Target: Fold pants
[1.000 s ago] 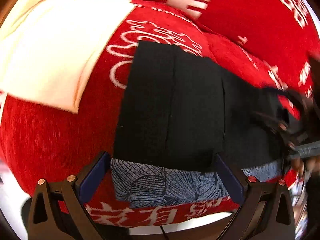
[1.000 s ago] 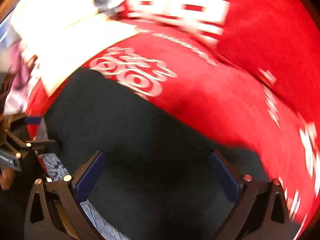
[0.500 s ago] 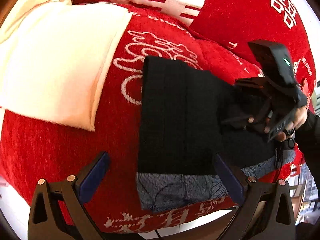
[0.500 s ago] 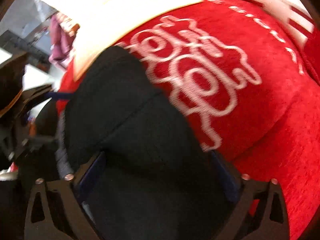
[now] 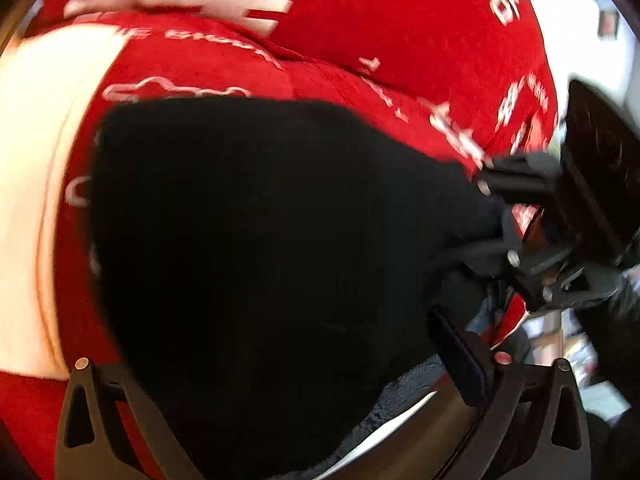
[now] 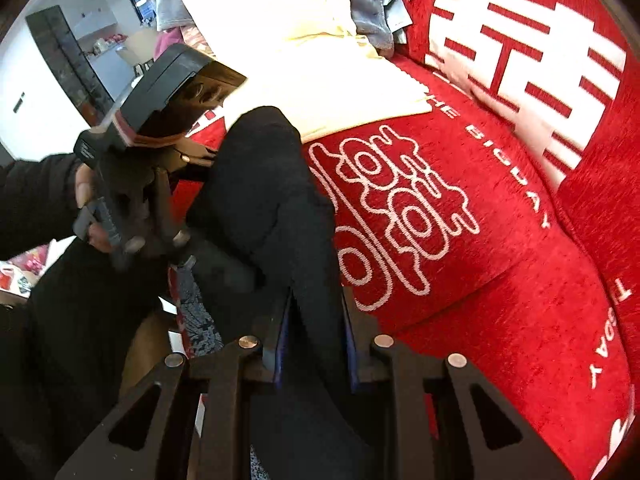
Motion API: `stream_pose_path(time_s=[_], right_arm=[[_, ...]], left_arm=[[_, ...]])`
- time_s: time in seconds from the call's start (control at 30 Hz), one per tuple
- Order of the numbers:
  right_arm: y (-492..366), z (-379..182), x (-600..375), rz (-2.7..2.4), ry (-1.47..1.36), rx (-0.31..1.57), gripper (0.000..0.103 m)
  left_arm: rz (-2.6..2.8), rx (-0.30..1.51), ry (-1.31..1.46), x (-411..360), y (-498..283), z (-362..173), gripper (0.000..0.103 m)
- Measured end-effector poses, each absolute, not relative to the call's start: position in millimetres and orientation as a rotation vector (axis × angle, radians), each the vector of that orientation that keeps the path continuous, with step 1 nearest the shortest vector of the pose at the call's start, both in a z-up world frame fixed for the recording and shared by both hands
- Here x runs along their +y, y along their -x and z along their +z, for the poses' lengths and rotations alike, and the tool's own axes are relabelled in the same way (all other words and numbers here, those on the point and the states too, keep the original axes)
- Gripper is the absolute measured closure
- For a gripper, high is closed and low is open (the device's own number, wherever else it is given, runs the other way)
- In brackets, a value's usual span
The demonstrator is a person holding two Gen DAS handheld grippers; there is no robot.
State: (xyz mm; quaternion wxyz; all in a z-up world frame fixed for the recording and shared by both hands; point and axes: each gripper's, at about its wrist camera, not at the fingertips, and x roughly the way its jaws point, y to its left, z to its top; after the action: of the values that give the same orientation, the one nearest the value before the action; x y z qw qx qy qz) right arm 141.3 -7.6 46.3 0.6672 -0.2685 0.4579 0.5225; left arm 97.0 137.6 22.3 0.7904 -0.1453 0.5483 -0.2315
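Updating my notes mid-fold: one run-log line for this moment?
step: fold pants | right gripper: closing on black pants, fabric between jaws | left gripper: closing, wide, over pants | surface: red sofa

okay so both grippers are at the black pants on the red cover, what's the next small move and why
Probably finish closing the left gripper: its jaws are closing with the black pants between them, while the right gripper, also closing, already pinches a fold. Lifting together then looks sensible.

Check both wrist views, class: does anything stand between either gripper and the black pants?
Nothing visible does. The right gripper is closing with a fold of the black pants between its pads; the left gripper's jaws, closing too, straddle the cloth directly.
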Motion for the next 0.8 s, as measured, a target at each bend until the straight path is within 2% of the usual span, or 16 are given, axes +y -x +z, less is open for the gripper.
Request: stream_pose_path(time_s=[0.03,0.07,0.1,0.17,0.2,0.23,0.3,0.4,0.57,0.63,0.8], right_arm=[[-142,43,-8,1.159,0.610,1.040,0.078],[-146,40,-4,1.138,0.610,1.052,0.078],[-150,36,-2,1.104,0.612,1.072,0.077],[-157,37,-2,1.028,0.596,1.088,0.068],[-159,43,-6,1.004,0.563,1.085,0.057],[-159,50,-13,0.968,0.539,1.068,0.037],[-154,61,-27,0.847,0.546,1.017,0.022],[-144,58,-55,0.690,0.508,1.036,0.022],[-117,6,-89,0.668,0.239,1.263,0.022],[-91,7,-90,0.678,0.260,1.197,0.021],[-41,20,-97,0.784,0.316,1.201,0.019]], left_arm=[[-0.476,1.200,0.266,131,-98,20,0.028],[-0.461,1.219,0.254,128,-99,19,0.035],[-0.445,1.226,0.273,129,-99,20,0.049],[-0.432,1.270,0.332,132,-101,19,0.060],[-0.417,1.278,0.334,132,-101,20,0.063],[-0.407,1.276,0.321,131,-100,22,0.065],[-0.380,1.271,0.279,122,-98,28,0.068],[-0.353,1.266,0.262,109,-96,41,0.071],[-0.316,1.256,0.245,101,-90,60,0.072],[-0.302,1.257,0.241,98,-87,69,0.073],[-0.313,1.248,0.224,82,-83,93,0.073]])
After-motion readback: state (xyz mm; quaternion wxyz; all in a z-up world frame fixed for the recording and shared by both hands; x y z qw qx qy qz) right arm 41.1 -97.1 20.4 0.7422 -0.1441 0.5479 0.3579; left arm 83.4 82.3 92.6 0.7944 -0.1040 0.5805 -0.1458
